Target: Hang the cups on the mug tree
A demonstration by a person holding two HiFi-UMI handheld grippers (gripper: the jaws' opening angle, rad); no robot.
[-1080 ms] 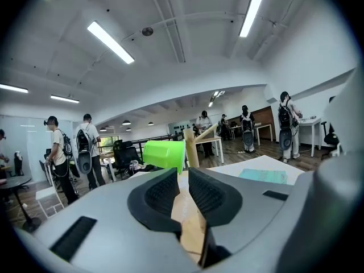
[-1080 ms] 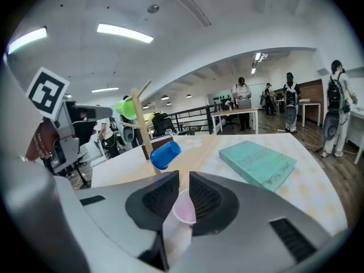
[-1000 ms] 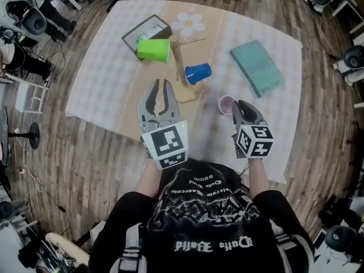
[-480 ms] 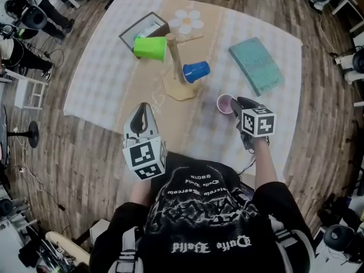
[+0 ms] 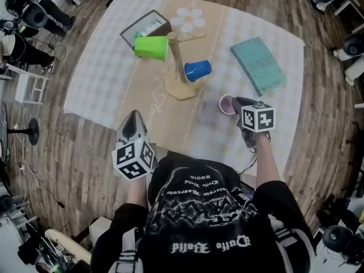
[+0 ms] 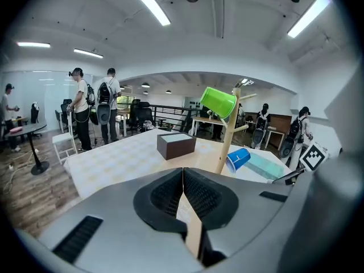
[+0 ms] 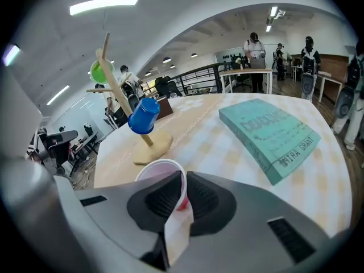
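1. Two cups already hang on the mug tree [image 5: 177, 53], and one is left to hang. The left gripper [image 5: 135, 117] sits well short of the tree, toward the person, with its jaws pressed together on nothing (idle, I judge, and out of the way).
2. The green cup [image 5: 152, 47] sits on a peg on the tree's left side.
3. The blue cup [image 5: 197, 70] hangs lower, on the tree's right.
4. The pink cup [image 5: 227, 103] stands upright on the tablecloth [image 5: 102, 67], right of the tree's base and nearer the person. The right gripper [image 7: 183, 178] has just been closing. Its pads pinch the cup's near wall, one jaw inside the rim and one outside, a hold that likely leaves the mouth free for a peg.
5. The teal book [image 5: 259, 66] lies farther right of the tree. Its spine reads "MIRA GRANT", and the cover title begins "DEAD" (the rest is unclear).
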